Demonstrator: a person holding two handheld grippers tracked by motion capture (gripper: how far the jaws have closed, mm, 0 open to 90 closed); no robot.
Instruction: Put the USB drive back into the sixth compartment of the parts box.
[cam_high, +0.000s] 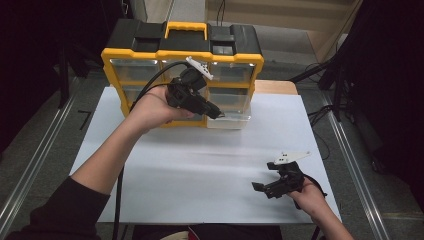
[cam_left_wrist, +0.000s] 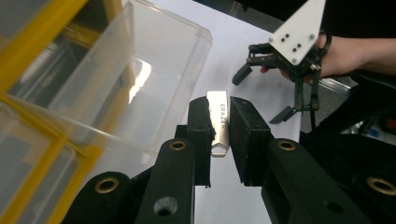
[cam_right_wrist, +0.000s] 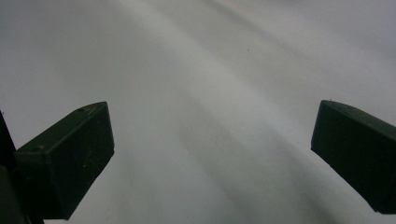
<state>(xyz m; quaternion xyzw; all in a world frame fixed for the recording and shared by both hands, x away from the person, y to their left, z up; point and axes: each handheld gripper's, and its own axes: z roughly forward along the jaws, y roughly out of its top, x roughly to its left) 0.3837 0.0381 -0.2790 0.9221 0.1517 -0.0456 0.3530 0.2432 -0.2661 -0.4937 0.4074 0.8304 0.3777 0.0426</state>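
Note:
A black and yellow organizer box (cam_high: 182, 50) with clear drawers stands at the far side of the white table (cam_high: 200, 165). One clear drawer (cam_high: 235, 121) at its lower right is pulled out. My left gripper (cam_high: 218, 115) is at this drawer's front. In the left gripper view it (cam_left_wrist: 219, 102) is shut on a small flat white piece (cam_left_wrist: 219, 121) printed "ERAZER", just beside the clear drawer (cam_left_wrist: 140, 79). My right gripper (cam_high: 264, 190) rests low over the table near the front right, open, with nothing between its jaws (cam_right_wrist: 212, 140).
The organizer's black lid with its yellow handle (cam_high: 186, 29) faces up at the back. Bare white tabletop lies between the two hands. Metal rails (cam_high: 350, 165) run along both sides of the table, and dark stands are at the far right.

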